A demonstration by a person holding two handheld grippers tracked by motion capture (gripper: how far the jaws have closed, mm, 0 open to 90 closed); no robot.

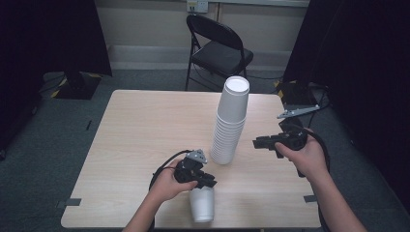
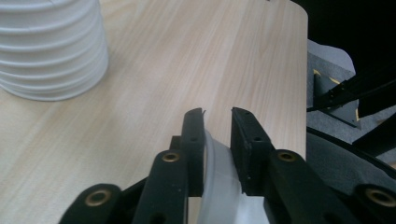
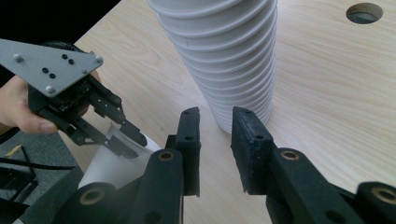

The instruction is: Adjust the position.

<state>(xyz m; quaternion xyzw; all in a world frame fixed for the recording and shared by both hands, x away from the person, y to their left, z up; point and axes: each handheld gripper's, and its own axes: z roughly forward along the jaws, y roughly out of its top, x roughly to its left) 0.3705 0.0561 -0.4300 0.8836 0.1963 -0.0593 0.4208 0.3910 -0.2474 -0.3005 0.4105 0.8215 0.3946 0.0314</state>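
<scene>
White foam, thin-walled: single cup (image 1: pixel 202 205) stood at the table's (image 1: pixel 135 145) near edge, rim pinched by left gripper (image 2: pixel 217 122). Light, crushable, slippery; best gripped gently at the rim. Right gripper (image 3: pixel 215 121) hovered empty, jaws parted, beside the cup stack (image 1: pixel 230 121).

cup stack (image 1: pixel 230 121) – 1 | single cup (image 1: pixel 202 204) – 1 | chair (image 1: pixel 216 50) – 1 | table (image 1: pixel 140 140) – 1

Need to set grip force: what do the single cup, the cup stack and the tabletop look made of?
Single cup: thin matte white paper or foam, hard to tell; the left claw pinches its wall.
Cup stack: same matte white, rolled rims showing as ridges.
Table: pale wood-grain laminate, smooth, slight sheen.
</scene>
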